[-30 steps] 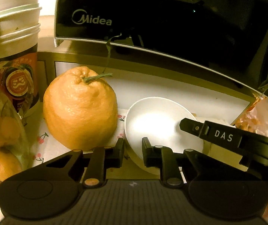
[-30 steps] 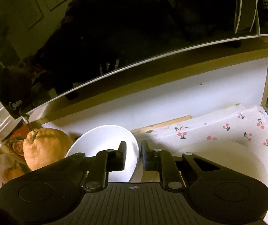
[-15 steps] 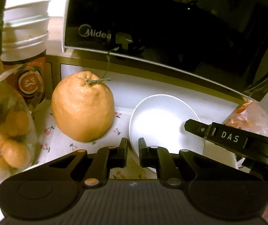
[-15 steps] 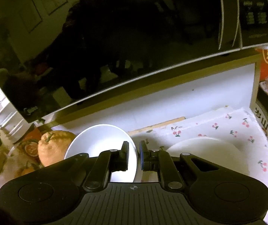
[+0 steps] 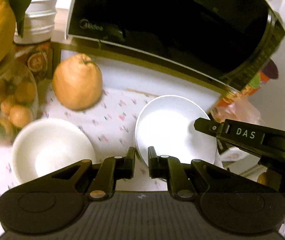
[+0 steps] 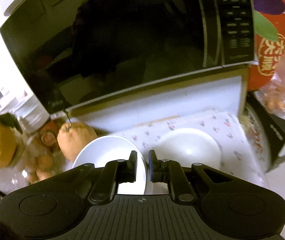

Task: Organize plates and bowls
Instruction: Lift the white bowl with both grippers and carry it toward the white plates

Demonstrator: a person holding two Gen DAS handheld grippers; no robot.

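Observation:
Both grippers pinch the rim of the same white bowl and hold it tilted above the table. In the left wrist view my left gripper is shut on the near left rim of the held bowl, and my right gripper reaches in from the right. In the right wrist view my right gripper is shut on the right rim of the held bowl. A second white bowl sits on the cherry-print cloth at lower left; it also shows in the right wrist view, right of the held bowl.
A black microwave stands on a shelf at the back. A large orange citrus sits on the cloth. A jar of small oranges and stacked paper cups are at left. A snack bag is at right.
Both grippers have lifted the held bowl up and back from under the shelf. The second bowl has come into the left wrist view at lower left.

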